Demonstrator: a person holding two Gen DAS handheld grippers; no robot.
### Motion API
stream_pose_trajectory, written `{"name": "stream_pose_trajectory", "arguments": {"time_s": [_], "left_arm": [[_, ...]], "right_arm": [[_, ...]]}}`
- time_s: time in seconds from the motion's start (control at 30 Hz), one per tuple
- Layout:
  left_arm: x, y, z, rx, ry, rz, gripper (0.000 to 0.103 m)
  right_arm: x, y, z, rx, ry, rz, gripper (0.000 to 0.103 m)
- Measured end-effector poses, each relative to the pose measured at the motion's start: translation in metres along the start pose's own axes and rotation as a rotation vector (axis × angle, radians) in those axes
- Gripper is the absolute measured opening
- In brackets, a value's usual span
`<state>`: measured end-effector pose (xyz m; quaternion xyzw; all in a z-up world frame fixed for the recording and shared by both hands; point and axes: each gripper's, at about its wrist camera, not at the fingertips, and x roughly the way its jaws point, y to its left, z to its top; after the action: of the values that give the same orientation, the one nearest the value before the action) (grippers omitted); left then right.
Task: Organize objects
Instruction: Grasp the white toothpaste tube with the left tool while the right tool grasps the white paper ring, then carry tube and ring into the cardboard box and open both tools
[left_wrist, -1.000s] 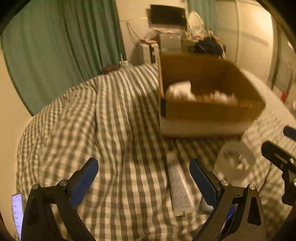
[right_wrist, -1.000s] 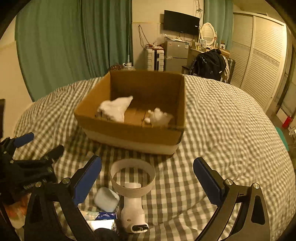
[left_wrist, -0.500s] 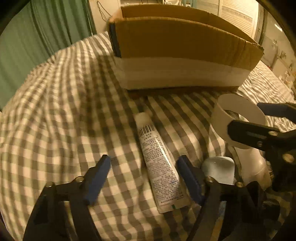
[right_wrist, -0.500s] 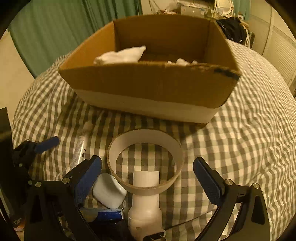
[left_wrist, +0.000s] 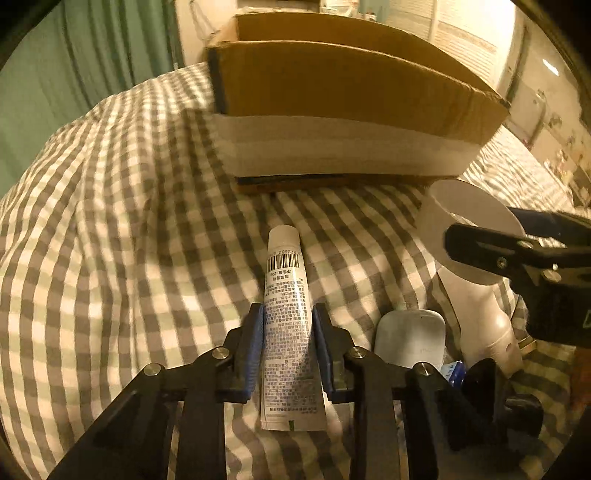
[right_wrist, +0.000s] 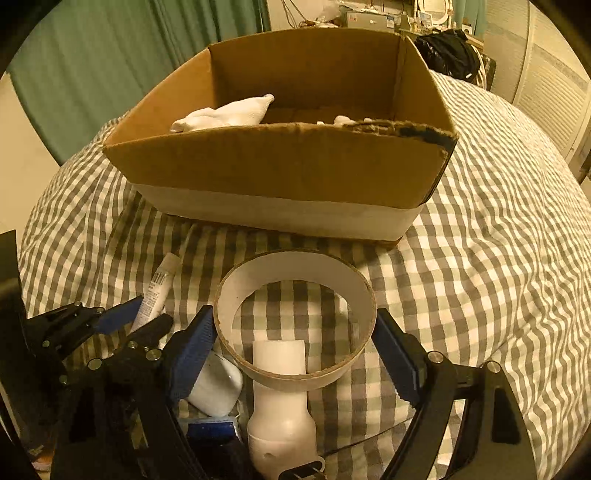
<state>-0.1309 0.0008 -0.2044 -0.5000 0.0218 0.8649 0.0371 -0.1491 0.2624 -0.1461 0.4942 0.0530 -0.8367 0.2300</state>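
Observation:
A white tube (left_wrist: 286, 317) with a barcode lies on the checked bedspread (left_wrist: 110, 229). My left gripper (left_wrist: 288, 343) is shut on the tube's middle; the tube also shows in the right wrist view (right_wrist: 157, 291). My right gripper (right_wrist: 295, 339) has its blue pads against both sides of a white cardboard ring (right_wrist: 295, 321), which rests on a white bottle-shaped device (right_wrist: 280, 413). The ring also shows in the left wrist view (left_wrist: 469, 236). A cardboard box (right_wrist: 288, 162) stands just beyond, with white cloths (right_wrist: 225, 112) inside.
A small white case (left_wrist: 408, 339) and a blue packet (right_wrist: 210, 430) lie between the grippers. Green curtains (right_wrist: 110, 55) hang behind the bed on the left. A wardrobe (right_wrist: 554, 66) and cluttered furniture stand at the back right.
Both grippers have dropped lower and closed in. The left jaws, open around the tube, have shut on it. The right jaws have narrowed onto the ring.

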Motion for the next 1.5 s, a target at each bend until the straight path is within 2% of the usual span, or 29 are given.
{"name": "stream_pose_trajectory", "arguments": {"time_s": [0.13, 0.33, 0.47, 0.77, 1.0, 1.2, 1.3, 1.5], "left_arm": [[0.001, 0.023, -0.005, -0.111, 0.043, -0.051, 0.027], [-0.020, 0.030, -0.013, -0.160, 0.049, -0.043, 0.026], [-0.048, 0.040, -0.014, -0.171, 0.021, -0.047, 0.026], [-0.111, 0.033, 0.009, -0.151, -0.085, -0.015, 0.026], [-0.159, 0.025, 0.015, -0.140, -0.151, -0.032, 0.026], [-0.187, 0.022, 0.051, -0.134, -0.231, -0.016, 0.026], [-0.195, 0.017, 0.073, -0.112, -0.268, -0.006, 0.026], [-0.182, 0.011, 0.123, -0.075, -0.311, -0.021, 0.026]], "right_arm": [[-0.012, 0.006, -0.006, -0.024, -0.027, -0.033, 0.083], [-0.028, 0.019, -0.007, -0.089, -0.058, -0.070, 0.083], [-0.053, 0.019, -0.008, -0.067, -0.087, -0.045, 0.083], [-0.136, 0.022, -0.010, -0.077, -0.207, -0.083, 0.083], [-0.177, 0.030, -0.009, -0.097, -0.268, -0.085, 0.083], [-0.201, 0.026, 0.000, -0.096, -0.305, -0.061, 0.083], [-0.211, 0.023, 0.016, -0.102, -0.328, -0.073, 0.083], [-0.209, 0.010, 0.060, -0.057, -0.362, -0.051, 0.083]]}}
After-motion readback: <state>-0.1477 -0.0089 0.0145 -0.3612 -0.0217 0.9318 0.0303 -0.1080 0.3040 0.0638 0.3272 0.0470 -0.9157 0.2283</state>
